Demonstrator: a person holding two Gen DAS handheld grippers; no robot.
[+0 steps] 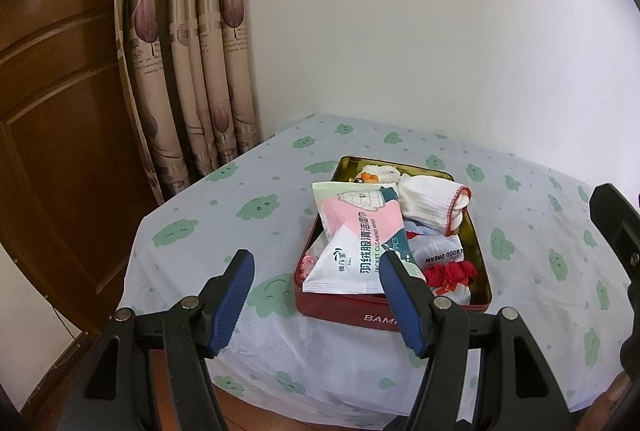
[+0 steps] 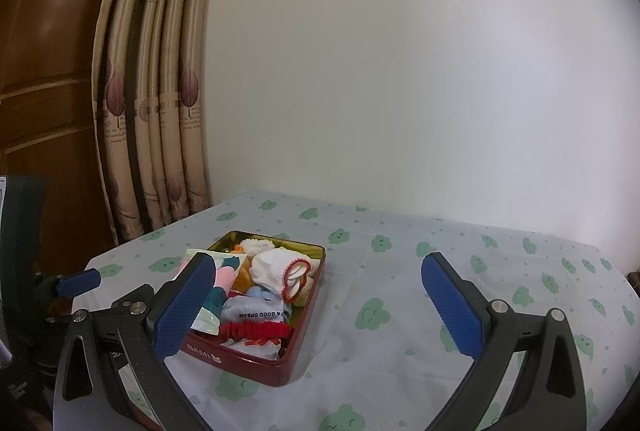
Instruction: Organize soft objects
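A red tin box (image 1: 356, 313) (image 2: 256, 365) with a gold inside sits on the table. It holds a pack of wipes (image 1: 356, 239) (image 2: 218, 287) tilted over its left side, a white sock with red trim (image 1: 434, 205) (image 2: 282, 269), a grey cloth with print (image 1: 436, 251) (image 2: 256, 311), a red scrunchie (image 1: 452, 271) (image 2: 256, 331) and a fluffy white toy (image 1: 382, 173) (image 2: 254, 245). My left gripper (image 1: 316, 267) is open and empty just in front of the box. My right gripper (image 2: 320, 271) is open and empty, above the table right of the box.
The table wears a pale cloth with green clouds (image 1: 256, 207) (image 2: 400, 311). A beige leaf-print curtain (image 1: 188, 51) (image 2: 156, 91) and a brown wooden door (image 1: 52, 91) stand at the left. A white wall runs behind.
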